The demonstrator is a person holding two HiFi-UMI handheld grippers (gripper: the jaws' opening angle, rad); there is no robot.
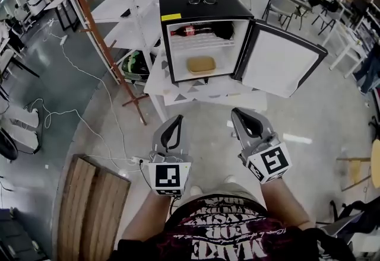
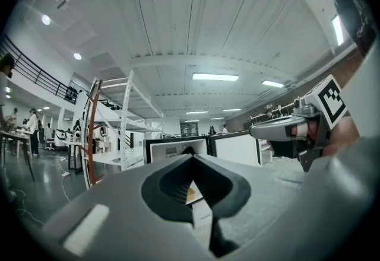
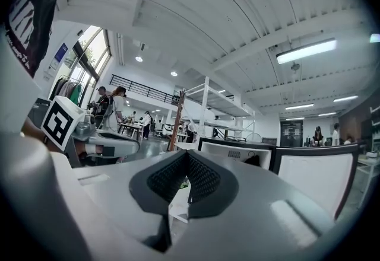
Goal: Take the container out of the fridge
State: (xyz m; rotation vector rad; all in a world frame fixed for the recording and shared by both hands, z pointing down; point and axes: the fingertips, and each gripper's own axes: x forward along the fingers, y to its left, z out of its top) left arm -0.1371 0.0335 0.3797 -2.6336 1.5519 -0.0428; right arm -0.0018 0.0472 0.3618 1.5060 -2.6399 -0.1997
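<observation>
The black mini fridge (image 1: 205, 5) stands on a white table (image 1: 208, 98) ahead of me, its door (image 1: 279, 64) swung open to the right. A tan, flat container (image 1: 201, 64) lies on the fridge's lower level, and a cola bottle (image 1: 191, 31) lies on the wire shelf above it. My left gripper (image 1: 176, 118) and right gripper (image 1: 237, 113) are held side by side near my body, well short of the table. Both are shut and empty. The left gripper view looks over its shut jaws at the fridge (image 2: 172, 150); the right gripper view shows the fridge (image 3: 234, 152) too.
A pair of glasses (image 1: 202, 0) rests on the fridge top. A rust-coloured slanted frame (image 1: 98, 34) stands to the left, with white cables (image 1: 65, 117) on the floor. A wooden board (image 1: 95, 200) lies at my lower left. Chairs and desks stand behind.
</observation>
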